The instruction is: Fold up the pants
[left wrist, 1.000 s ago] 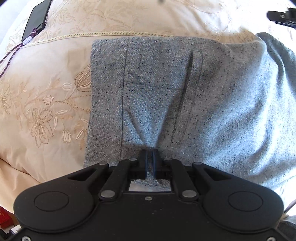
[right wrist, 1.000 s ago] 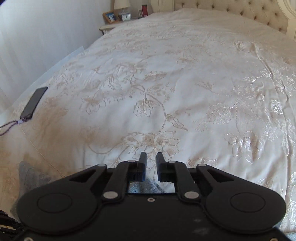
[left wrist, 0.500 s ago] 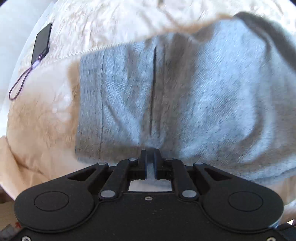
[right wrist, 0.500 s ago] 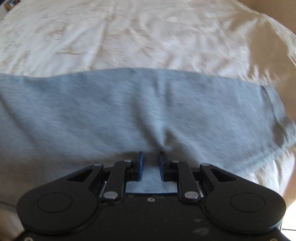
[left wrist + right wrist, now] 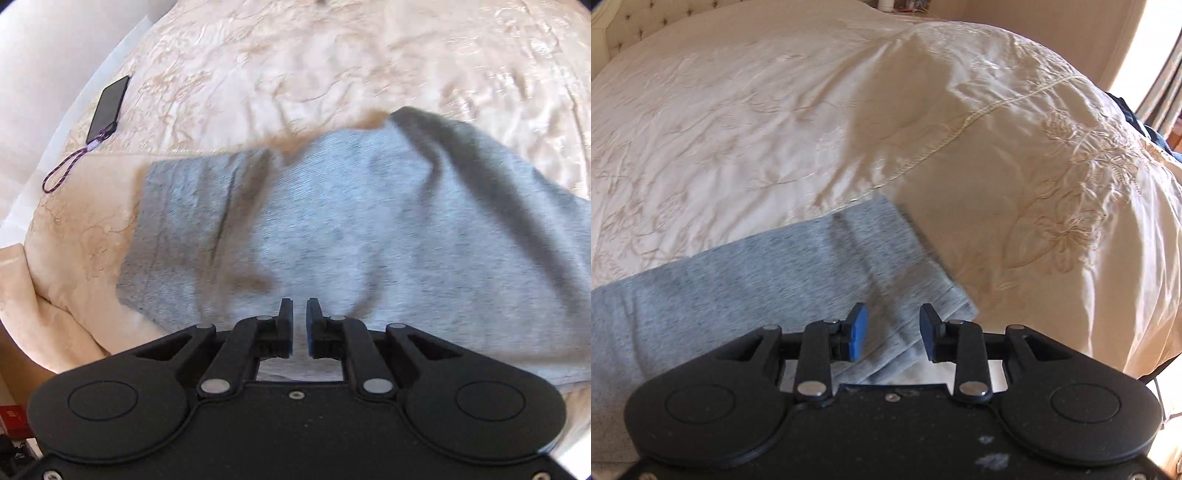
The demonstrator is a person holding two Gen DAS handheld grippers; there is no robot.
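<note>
The left gripper [image 5: 300,314] is held with its jaws parted by a narrow gap, while the right gripper [image 5: 894,323] is held with jaws spread wide.

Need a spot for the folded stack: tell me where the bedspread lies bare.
Bare bedspread runs beyond the pants toward the headboard, and to the right of the hem past the corded seam. Crowded: the left edge holds a phone with a wrist strap.
</note>
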